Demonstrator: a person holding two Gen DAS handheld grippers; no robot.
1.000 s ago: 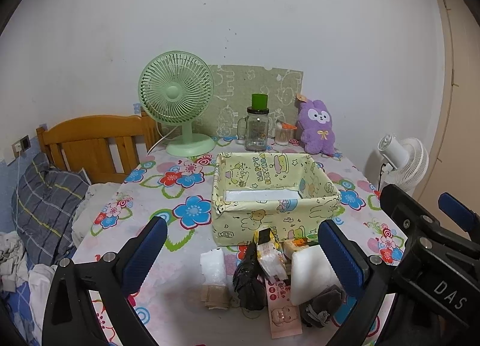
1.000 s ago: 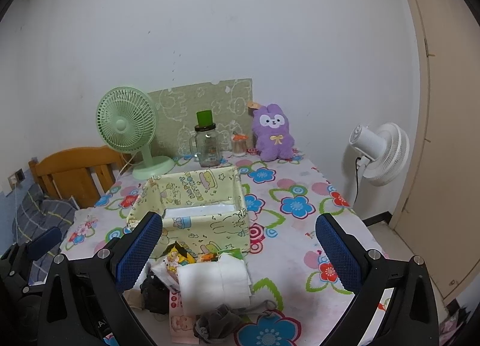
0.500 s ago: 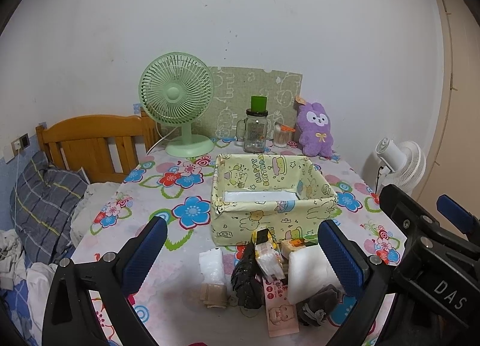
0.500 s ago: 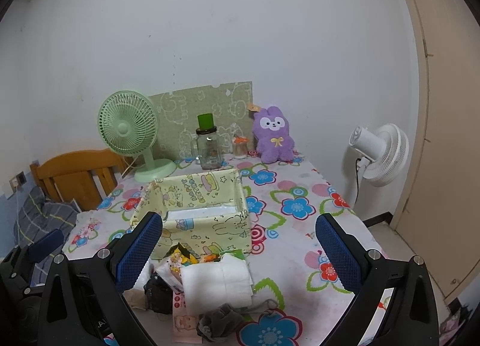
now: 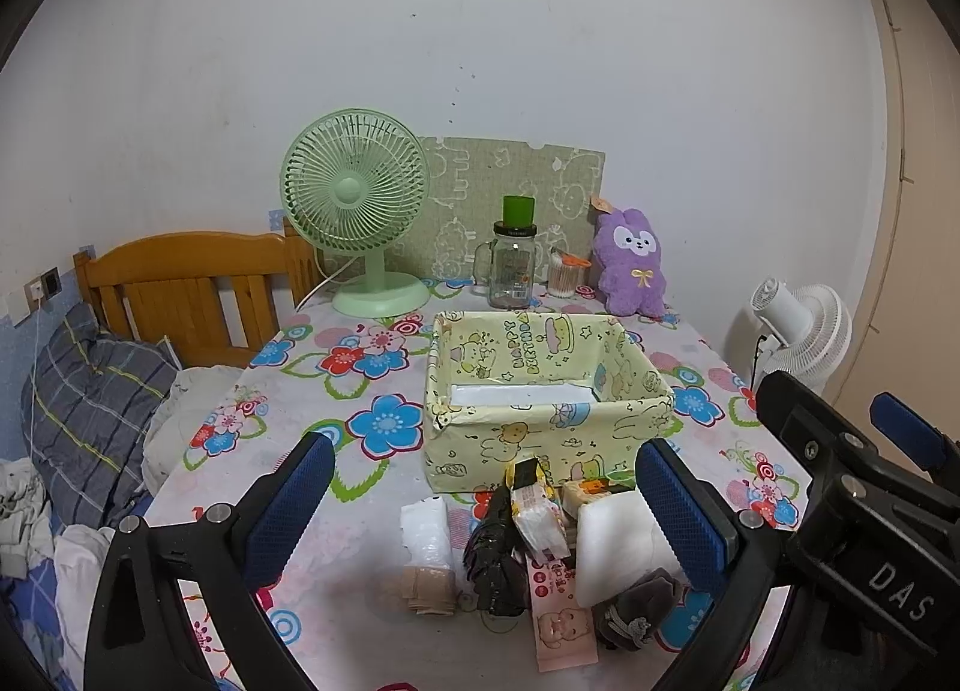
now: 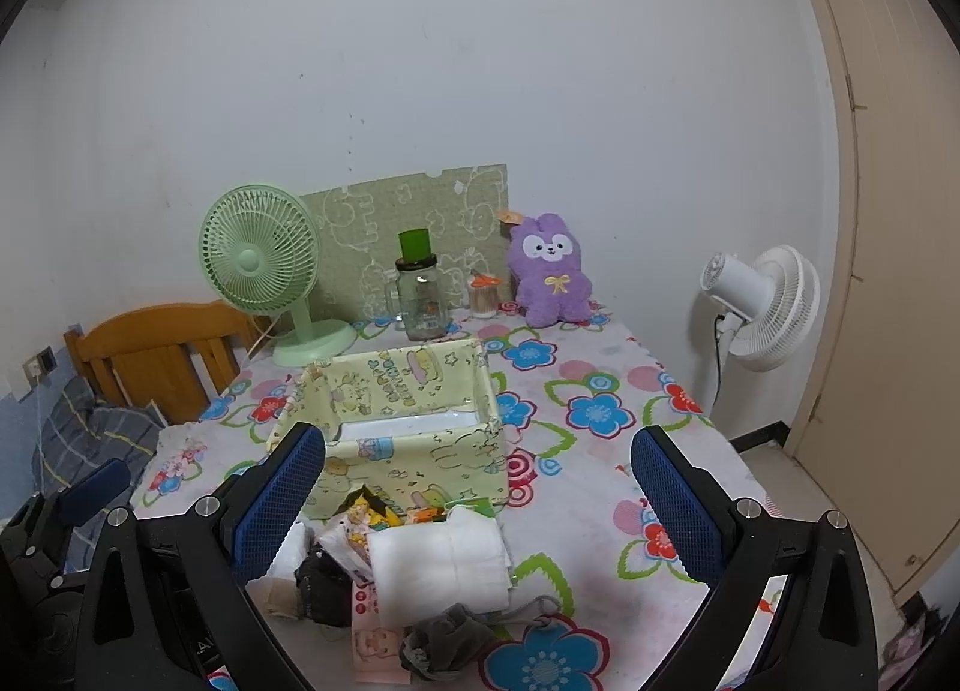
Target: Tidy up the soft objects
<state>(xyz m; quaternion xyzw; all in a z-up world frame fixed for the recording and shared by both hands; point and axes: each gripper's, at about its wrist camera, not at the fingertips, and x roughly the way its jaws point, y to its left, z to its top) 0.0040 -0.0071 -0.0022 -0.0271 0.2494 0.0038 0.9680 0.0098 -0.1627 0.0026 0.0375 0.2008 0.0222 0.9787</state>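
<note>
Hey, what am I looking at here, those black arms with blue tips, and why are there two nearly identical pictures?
Those are two hand-held grippers, each with a camera looking along its fingers. One picture is from the left gripper, the other from the right gripper. Both are open and hold nothing. On the flowered table stands a yellow fabric box, and in front of it a pile of soft things, among them a white folded cloth and a grey pouch. Behind stand a green fan, a jar and a purple plush.

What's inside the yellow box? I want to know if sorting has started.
The box shows only a white floor panel. None of the soft items piled in front is visibly inside. Its near wall hides the front strip of the floor.
</note>
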